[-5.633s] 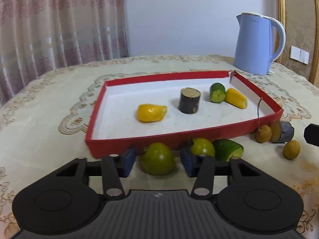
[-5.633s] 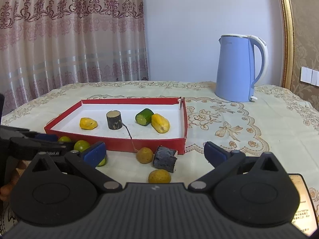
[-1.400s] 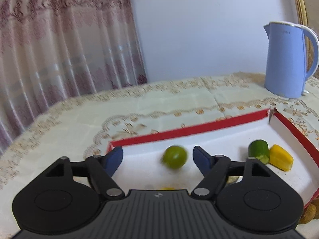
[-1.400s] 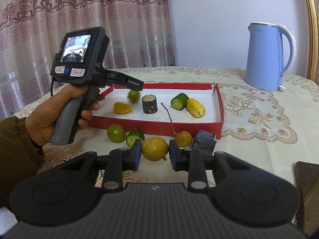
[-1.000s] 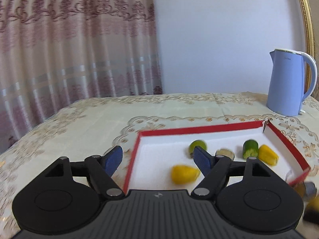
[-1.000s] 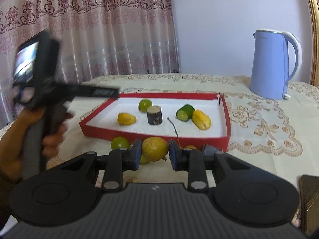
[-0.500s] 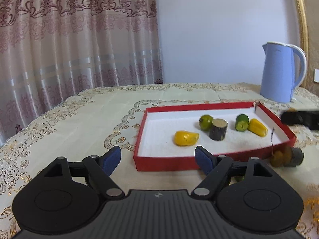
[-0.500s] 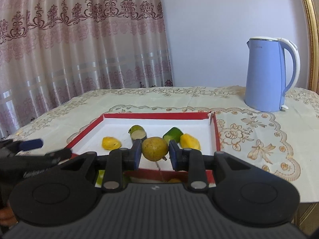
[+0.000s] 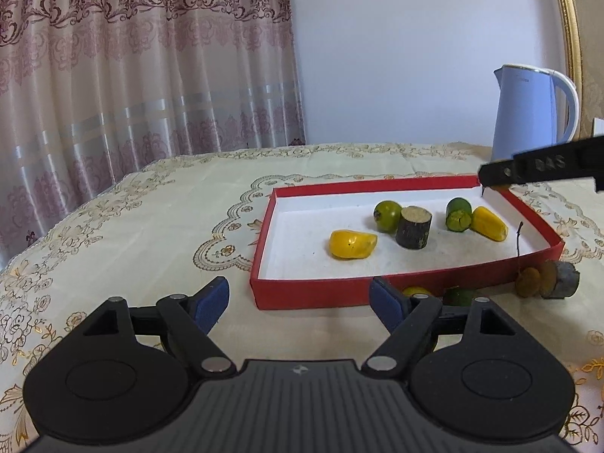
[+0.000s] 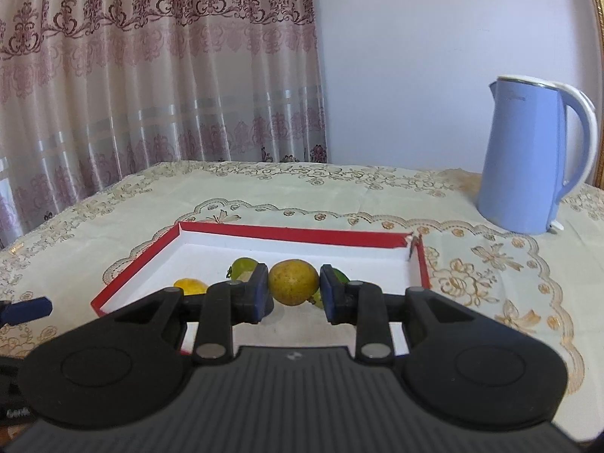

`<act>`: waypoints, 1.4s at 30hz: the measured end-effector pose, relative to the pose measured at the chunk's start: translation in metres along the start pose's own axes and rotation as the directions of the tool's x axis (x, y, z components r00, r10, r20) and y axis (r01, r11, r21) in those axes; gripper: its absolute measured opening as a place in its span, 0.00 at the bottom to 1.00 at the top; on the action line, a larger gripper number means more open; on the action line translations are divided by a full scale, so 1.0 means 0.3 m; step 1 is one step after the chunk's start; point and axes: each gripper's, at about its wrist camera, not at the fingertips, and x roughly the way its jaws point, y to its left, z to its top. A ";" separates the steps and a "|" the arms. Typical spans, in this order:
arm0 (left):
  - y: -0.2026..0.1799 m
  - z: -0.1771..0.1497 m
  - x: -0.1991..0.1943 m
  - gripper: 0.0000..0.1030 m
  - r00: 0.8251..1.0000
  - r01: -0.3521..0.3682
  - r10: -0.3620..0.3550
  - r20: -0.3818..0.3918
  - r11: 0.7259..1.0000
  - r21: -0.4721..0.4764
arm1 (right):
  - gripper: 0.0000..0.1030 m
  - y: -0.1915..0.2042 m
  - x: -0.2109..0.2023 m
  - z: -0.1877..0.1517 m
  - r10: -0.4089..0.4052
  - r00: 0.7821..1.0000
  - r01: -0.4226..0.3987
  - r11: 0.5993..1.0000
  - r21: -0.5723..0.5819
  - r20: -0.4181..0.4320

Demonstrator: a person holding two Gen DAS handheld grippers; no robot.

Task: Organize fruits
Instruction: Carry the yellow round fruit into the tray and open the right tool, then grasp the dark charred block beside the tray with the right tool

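A red tray (image 9: 351, 289) with a white floor lies on the table. In it are a yellow fruit (image 9: 352, 244), a green lime (image 9: 387, 214), a dark log piece (image 9: 413, 227), a cucumber piece (image 9: 458, 214) and another yellow fruit (image 9: 489, 223). My left gripper (image 9: 300, 300) is open and empty, in front of the tray's near left corner. My right gripper (image 10: 293, 292) is shut on a round yellow-brown fruit (image 10: 293, 282), held above the tray (image 10: 287, 234). The right gripper's finger shows at the left wrist view's right edge (image 9: 543, 164).
A blue kettle (image 10: 528, 154) stands at the back right of the table. In front of the tray's near wall lie a brown fruit (image 9: 528, 281), a dark log piece (image 9: 560, 284) and green fruits (image 9: 458, 296). A curtain hangs behind the table.
My left gripper let the green lime go in the tray and drew back to the near left. My right gripper picked up the yellow-brown fruit and carried it over the tray.
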 end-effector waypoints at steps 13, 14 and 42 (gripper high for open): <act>0.007 -0.018 0.024 0.79 0.997 -0.052 0.052 -0.054 0.999 0.009 | 0.27 -0.030 0.216 0.053 -0.068 0.994 0.070 0.997 0.021 -0.089; 0.008 -0.019 0.025 0.79 0.997 -0.054 0.055 -0.057 0.998 0.010 | 0.27 -0.036 0.235 0.050 -0.079 0.992 0.082 0.996 0.025 -0.103; 0.007 -0.025 0.017 0.80 0.999 -0.014 0.013 -0.044 1.000 -0.019 | 0.51 -0.109 -0.191 -0.077 -0.145 0.988 0.142 0.987 0.069 0.044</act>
